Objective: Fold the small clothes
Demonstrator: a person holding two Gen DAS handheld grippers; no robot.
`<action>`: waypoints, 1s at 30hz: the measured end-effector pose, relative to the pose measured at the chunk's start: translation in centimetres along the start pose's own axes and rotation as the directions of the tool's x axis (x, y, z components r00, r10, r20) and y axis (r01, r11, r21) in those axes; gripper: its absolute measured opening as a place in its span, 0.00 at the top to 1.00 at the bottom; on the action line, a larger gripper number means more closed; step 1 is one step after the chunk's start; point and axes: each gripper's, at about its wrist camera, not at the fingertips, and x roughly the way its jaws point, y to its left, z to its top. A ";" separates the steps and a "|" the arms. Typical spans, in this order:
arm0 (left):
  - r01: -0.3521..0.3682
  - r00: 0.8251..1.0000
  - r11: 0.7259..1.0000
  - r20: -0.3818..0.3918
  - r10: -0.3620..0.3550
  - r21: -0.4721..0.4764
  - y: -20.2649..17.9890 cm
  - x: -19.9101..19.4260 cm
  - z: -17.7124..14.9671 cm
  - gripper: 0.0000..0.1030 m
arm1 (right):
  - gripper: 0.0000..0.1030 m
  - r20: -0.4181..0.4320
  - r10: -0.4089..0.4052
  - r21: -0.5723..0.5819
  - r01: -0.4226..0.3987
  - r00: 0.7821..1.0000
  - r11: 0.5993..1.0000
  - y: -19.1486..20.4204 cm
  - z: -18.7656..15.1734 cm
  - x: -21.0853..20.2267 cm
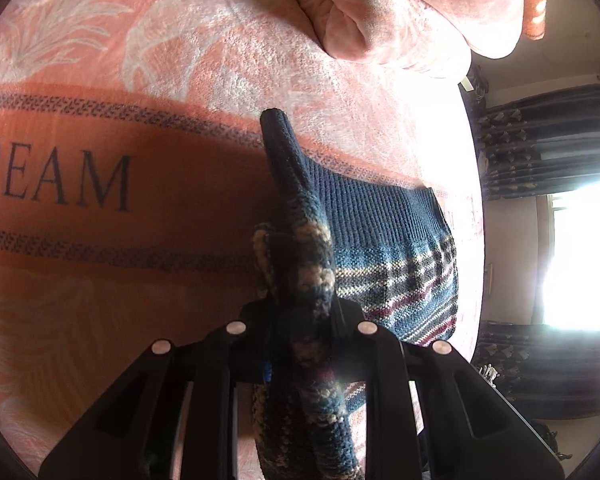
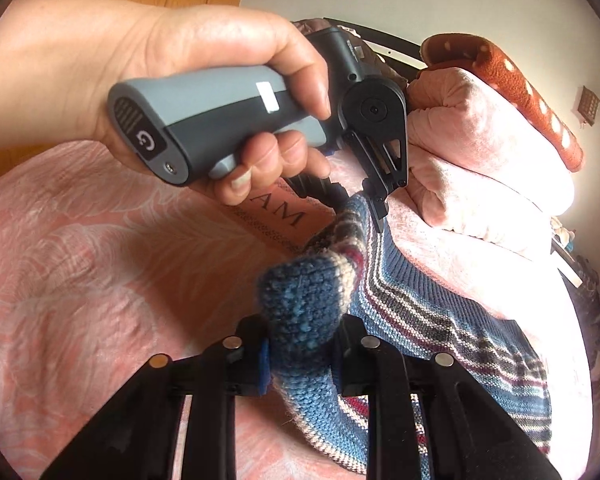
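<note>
A small knitted sweater, dark blue with cream and maroon stripes, lies on a pink blanket. My left gripper is shut on a bunched striped edge of it, and the fabric rises between the fingers. In the right wrist view the same sweater spreads to the right. My right gripper is shut on a blue knitted corner lifted off the bed. The left gripper shows there too, held by a hand, pinching the striped edge just beyond my right one.
The pink blanket bears the letters "REAM" on an orange band. A folded pink quilt and an orange pillow are piled at the far side. The bed's edge, dark curtains and a bright window lie to the right.
</note>
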 end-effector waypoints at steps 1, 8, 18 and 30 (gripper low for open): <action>-0.005 1.000 1.000 0.001 0.005 0.004 -0.5 -0.1 0.0 0.82 | 0.78 0.003 -0.002 0.005 0.002 1.000 1.000 -0.4 0.1 -0.2; -0.028 1.000 0.999 0.014 0.027 0.037 -4.1 -1.0 0.0 0.82 | 0.79 0.031 -0.016 0.051 0.015 0.999 0.999 -3.4 0.5 -2.3; -0.055 0.998 0.995 0.031 0.052 0.080 -9.9 -1.1 0.1 0.82 | 0.79 0.060 -0.046 0.125 0.038 0.997 0.991 -7.7 0.1 -5.0; -0.084 0.996 0.987 0.032 0.081 0.135 -16.5 1.1 -0.1 0.82 | 0.79 0.066 -0.081 0.204 0.066 0.994 0.977 -12.8 -1.6 -7.2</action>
